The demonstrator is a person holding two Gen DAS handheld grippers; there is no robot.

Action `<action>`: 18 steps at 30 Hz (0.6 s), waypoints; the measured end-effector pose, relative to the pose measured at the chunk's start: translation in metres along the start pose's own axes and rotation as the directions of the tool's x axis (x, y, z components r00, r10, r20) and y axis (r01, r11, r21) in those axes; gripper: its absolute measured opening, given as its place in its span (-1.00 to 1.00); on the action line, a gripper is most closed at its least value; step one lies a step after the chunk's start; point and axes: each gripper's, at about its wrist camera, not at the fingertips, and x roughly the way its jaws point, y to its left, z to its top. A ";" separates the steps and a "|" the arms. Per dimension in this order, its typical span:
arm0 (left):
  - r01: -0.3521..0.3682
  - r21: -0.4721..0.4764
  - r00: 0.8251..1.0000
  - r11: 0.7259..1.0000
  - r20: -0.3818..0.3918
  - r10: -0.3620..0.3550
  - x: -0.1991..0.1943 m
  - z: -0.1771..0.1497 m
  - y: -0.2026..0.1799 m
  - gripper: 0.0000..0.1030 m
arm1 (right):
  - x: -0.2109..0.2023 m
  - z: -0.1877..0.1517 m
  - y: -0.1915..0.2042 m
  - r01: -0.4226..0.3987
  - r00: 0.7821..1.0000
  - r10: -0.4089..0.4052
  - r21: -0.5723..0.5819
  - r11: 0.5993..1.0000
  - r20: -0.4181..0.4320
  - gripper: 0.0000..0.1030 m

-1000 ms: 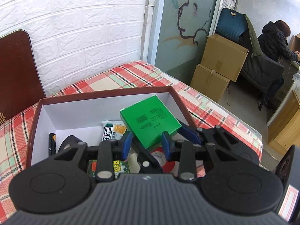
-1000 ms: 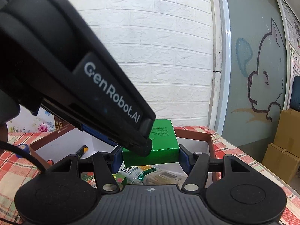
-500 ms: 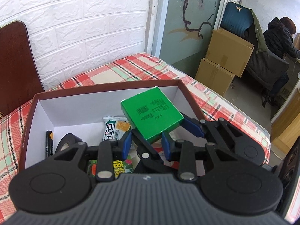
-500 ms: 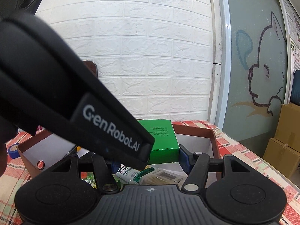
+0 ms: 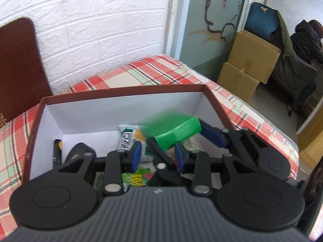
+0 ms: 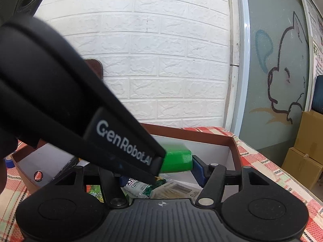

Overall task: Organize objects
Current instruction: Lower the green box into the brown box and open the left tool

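A dark red box (image 5: 125, 94) with white walls stands on the plaid cloth. A green carton (image 5: 177, 129) hangs tilted and motion-blurred over its right part, between the fingers of my right gripper (image 5: 184, 141), whose jaws are opening. In the right wrist view the carton (image 6: 175, 159) sits just left of the right blue pad (image 6: 198, 169), and the left gripper's body hides the other pad. My left gripper (image 5: 157, 157) is low over the box; its jaws are opening and straddle the right gripper's near finger without gripping it. Snack packets (image 5: 129, 139) lie below.
A black marker (image 5: 57, 151) and a dark round object (image 5: 79, 151) lie in the box's left part. A brown board (image 5: 18, 70) leans on the brick wall. Cardboard boxes (image 5: 250, 60) and a seated person (image 5: 306, 38) are beyond the table's right edge. Blue tape (image 6: 9, 162) lies left.
The green carton, held flat before, has tipped and sunk toward the packets and is now blurred. The right jaws stand a little wider. The left gripper has come slightly lower over the box.
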 end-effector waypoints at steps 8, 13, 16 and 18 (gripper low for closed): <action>-0.034 0.012 0.999 0.999 0.027 0.034 -0.011 -0.004 0.004 -0.08 | -0.015 0.000 0.004 0.003 1.000 -0.003 0.003 1.000 0.012 0.31; -0.059 0.003 0.996 0.998 0.074 0.059 -0.035 -0.011 0.009 -0.06 | -0.031 0.004 0.011 -0.004 1.000 0.004 -0.005 1.000 0.026 0.34; -0.079 0.000 0.992 0.997 0.097 0.078 -0.050 -0.016 0.014 -0.06 | -0.043 0.007 0.020 -0.018 0.999 0.018 -0.009 1.000 0.041 0.35; -0.099 0.000 0.989 0.995 0.111 0.099 -0.061 -0.020 0.018 -0.06 | -0.043 0.011 0.025 -0.024 0.998 0.025 -0.028 0.999 0.050 0.35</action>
